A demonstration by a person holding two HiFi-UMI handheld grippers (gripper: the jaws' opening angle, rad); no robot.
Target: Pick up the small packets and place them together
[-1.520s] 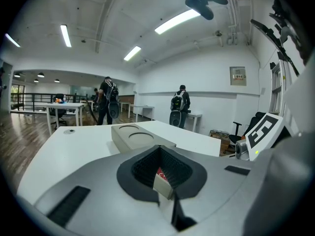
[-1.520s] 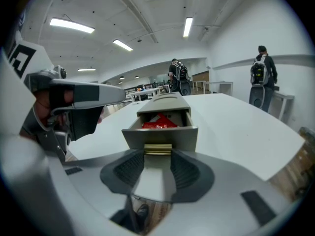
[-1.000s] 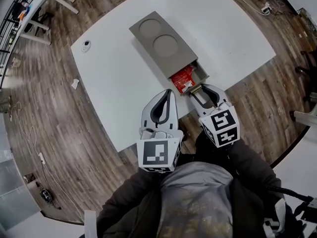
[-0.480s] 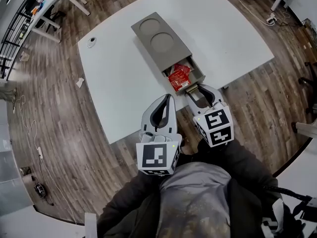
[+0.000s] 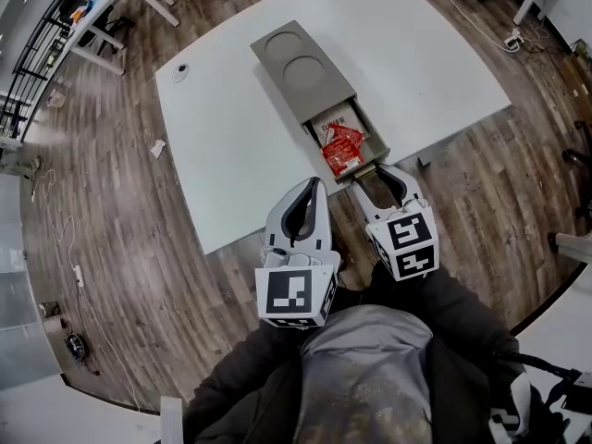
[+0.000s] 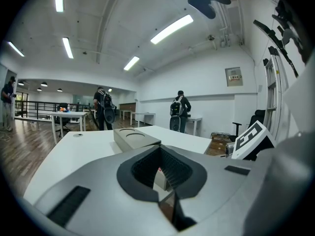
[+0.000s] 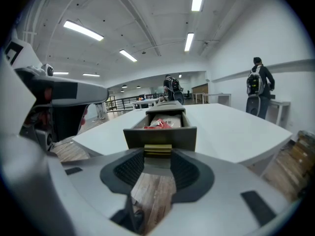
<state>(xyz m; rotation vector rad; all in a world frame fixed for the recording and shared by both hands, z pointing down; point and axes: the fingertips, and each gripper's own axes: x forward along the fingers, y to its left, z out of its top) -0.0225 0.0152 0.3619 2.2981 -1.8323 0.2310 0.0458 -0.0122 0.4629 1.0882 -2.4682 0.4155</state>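
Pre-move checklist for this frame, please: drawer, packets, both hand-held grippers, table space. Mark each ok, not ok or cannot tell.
1. drawer open enough to reach in: ok.
2. red packets visible inside it: ok.
3. Packet count: cannot tell, they overlap.
4. right hand-held gripper free for picking: not ok, closed on the drawer's handle.
5. left hand-held gripper ready to grasp: not ok, jaws shut, empty.
6. Bare table beside the box for gathering packets: ok.
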